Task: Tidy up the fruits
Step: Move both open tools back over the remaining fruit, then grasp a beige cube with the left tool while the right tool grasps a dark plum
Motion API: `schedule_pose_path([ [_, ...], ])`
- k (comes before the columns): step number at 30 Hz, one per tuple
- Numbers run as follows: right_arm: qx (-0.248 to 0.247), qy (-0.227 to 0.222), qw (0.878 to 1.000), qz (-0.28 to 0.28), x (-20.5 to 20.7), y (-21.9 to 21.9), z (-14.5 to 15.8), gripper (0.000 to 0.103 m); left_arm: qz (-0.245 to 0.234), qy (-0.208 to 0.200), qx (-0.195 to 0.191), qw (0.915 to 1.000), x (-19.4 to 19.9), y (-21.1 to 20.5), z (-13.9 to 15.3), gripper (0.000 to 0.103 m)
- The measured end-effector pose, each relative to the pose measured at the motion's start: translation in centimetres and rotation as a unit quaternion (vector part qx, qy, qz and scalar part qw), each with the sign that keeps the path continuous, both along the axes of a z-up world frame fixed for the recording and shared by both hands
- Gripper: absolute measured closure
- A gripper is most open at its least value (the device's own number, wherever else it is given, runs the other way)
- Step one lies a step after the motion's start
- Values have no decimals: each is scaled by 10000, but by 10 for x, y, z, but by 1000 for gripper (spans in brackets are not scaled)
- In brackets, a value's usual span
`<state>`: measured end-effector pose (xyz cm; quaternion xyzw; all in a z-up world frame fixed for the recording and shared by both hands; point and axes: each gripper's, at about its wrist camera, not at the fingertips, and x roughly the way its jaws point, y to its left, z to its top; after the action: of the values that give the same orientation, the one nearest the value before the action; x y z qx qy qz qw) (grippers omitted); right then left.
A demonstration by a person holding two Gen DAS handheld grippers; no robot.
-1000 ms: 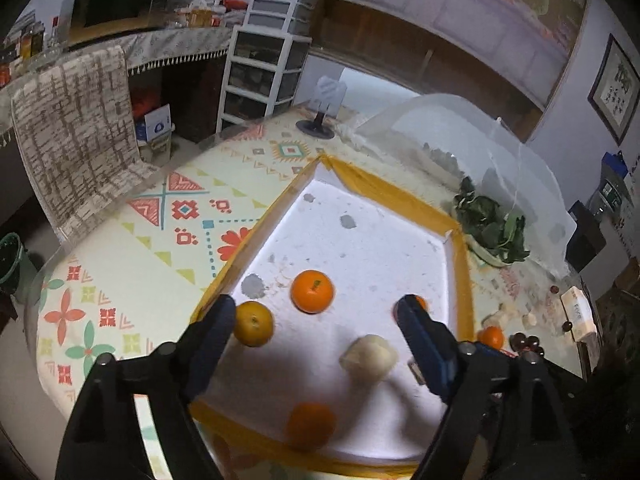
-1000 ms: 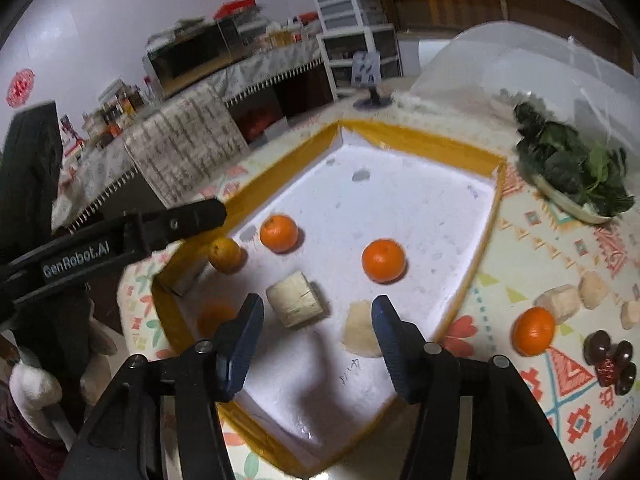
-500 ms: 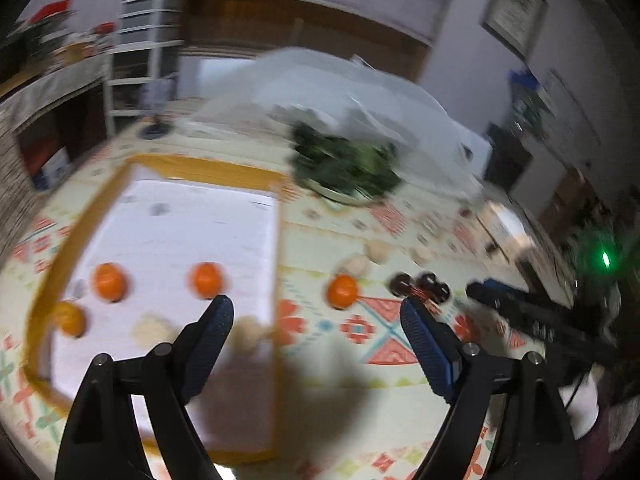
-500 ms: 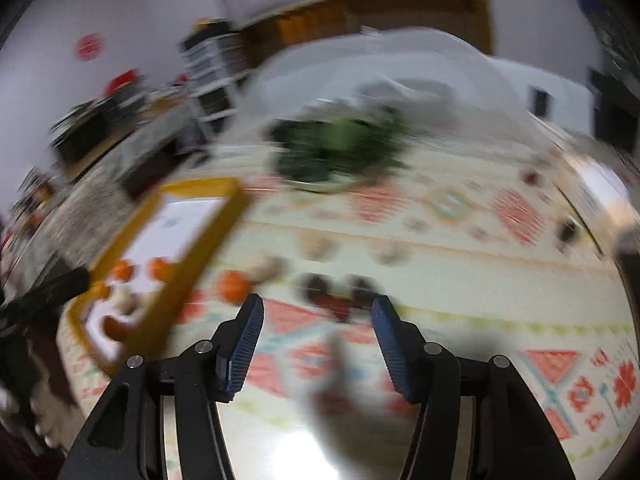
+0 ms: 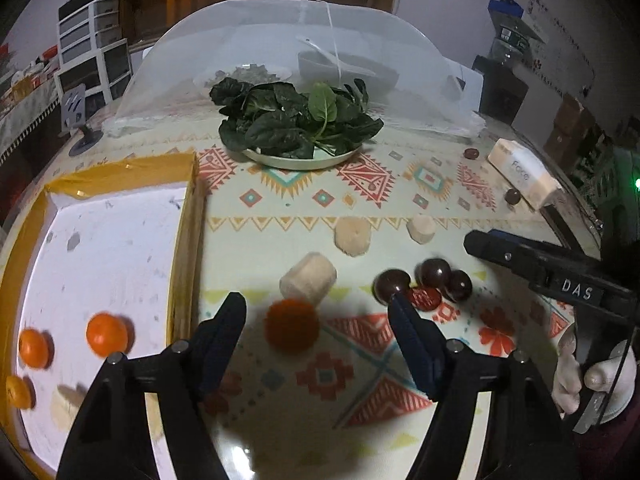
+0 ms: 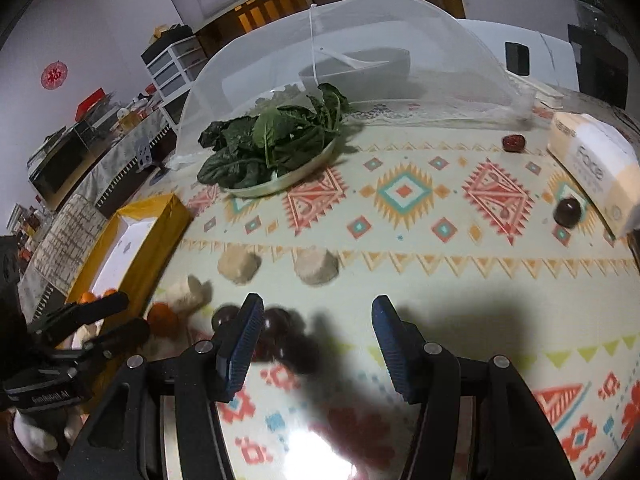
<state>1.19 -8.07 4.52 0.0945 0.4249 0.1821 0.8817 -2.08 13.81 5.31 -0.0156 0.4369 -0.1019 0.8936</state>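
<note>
Round, blurred orange [image 5: 292,323] on tablecloth [image 5: 280,208]

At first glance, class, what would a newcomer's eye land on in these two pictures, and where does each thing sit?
Probably the plate of dark leafy greens, at the far side of the patterned tablecloth in front of a white mesh food cover. Next, the loose orange between the open fingers of the left gripper, which have just been closing, untouched by either. Left of it, a yellow-edged white tray holds more oranges.
</note>
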Motion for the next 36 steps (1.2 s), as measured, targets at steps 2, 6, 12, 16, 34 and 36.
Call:
schedule_pose_path([
  [2, -47, 22, 9999, 100, 0, 5, 0, 42, 31, 18, 153, 9999, 6, -1, -2, 30],
  [6, -170, 21, 9989, 443, -14, 14, -4, 42, -55, 121, 285, 9995, 17, -1, -8, 30],
  [12, -695, 13, 9945, 784, -27, 18, -21, 45, -118, 363, 335, 9987, 24, -3, -16, 30],
  [16, -782, 15, 9936, 815, -25, 20, -25, 54, -122, 403, 394, 9983, 29, -8, -18, 30],
  [34, -584, -216, 9960, 643, -58, 9, -1, 75, -179, -20, 344, 9992, 11, -16, 8, 72],
  [36, -598, -283, 9956, 667, -65, 14, 8, 75, -81, -147, 102, 9998, 0, -3, 22, 72],
])
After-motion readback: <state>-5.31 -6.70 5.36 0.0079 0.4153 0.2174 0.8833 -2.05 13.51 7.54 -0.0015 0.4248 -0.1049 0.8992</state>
